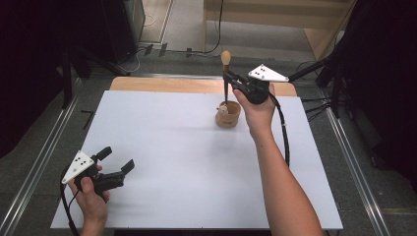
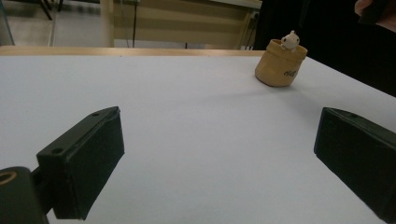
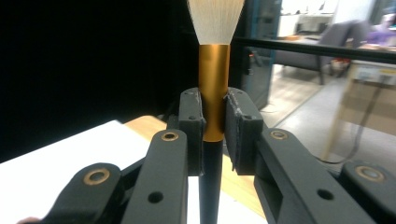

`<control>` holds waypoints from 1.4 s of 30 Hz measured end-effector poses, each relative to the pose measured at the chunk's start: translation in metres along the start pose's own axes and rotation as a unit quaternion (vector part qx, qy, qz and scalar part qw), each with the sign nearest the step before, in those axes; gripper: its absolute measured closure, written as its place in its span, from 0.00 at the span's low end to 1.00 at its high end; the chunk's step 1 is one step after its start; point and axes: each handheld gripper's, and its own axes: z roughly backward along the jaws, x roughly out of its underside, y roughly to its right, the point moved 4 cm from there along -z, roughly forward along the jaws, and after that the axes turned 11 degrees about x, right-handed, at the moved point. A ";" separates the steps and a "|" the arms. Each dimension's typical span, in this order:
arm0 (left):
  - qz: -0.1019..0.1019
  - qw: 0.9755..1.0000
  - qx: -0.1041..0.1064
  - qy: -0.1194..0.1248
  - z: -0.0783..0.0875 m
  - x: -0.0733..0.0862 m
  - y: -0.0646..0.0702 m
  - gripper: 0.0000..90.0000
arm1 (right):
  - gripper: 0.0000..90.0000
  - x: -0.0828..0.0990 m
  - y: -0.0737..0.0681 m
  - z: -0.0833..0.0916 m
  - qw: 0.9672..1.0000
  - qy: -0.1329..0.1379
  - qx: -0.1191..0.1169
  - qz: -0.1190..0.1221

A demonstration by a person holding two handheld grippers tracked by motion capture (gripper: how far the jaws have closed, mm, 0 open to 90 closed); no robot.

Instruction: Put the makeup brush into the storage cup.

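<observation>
Makeup brush with a black handle, gold metal ferrule and pale bristles [image 3: 214, 93] stands upright, bristles up, clamped at the ferrule by the right tool [image 1: 229, 76], directly above the small tan fabric pouch [image 1: 228, 116] on the white counter [image 1: 172, 162]. A little white toy figure [image 2: 289, 41] peeks from that pouch. Well away from the pouch, at the counter's near left corner, the left tool [image 1: 116, 160] rests with its jaws spread apart on nothing.

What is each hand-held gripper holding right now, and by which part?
The right hand-held gripper clamps a makeup brush upright by its gold ferrule, just below the bristles. The left hand-held gripper holds nothing; its jaws stand open over the table.
</observation>
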 end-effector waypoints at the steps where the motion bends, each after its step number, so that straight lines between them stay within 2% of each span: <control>1: 0.000 1.000 0.000 0.000 0.000 0.000 0.000 0.02 | 0.88 0.001 0.002 0.001 1.000 0.005 0.008 -0.003; 5: 0.000 1.000 0.001 -0.001 0.000 0.000 0.000 0.02 | 0.88 0.005 0.010 0.004 0.999 0.017 0.045 -0.001; 13: -0.001 1.000 0.000 -0.002 -0.001 0.000 0.001 0.02 | 0.88 0.014 0.016 0.006 0.997 0.018 0.070 -0.007; 15: -0.001 1.000 0.000 -0.003 -0.001 0.000 0.001 0.02 | 0.88 0.017 0.017 0.006 0.997 0.018 0.070 -0.015; 31: -0.001 1.000 0.001 -0.002 -0.001 0.000 0.001 0.02 | 0.88 0.045 0.020 0.003 0.996 -0.006 0.081 -0.027; 42: -0.001 1.000 0.001 -0.002 -0.001 0.000 0.002 0.02 | 0.88 0.057 0.019 0.001 0.996 -0.019 0.082 -0.025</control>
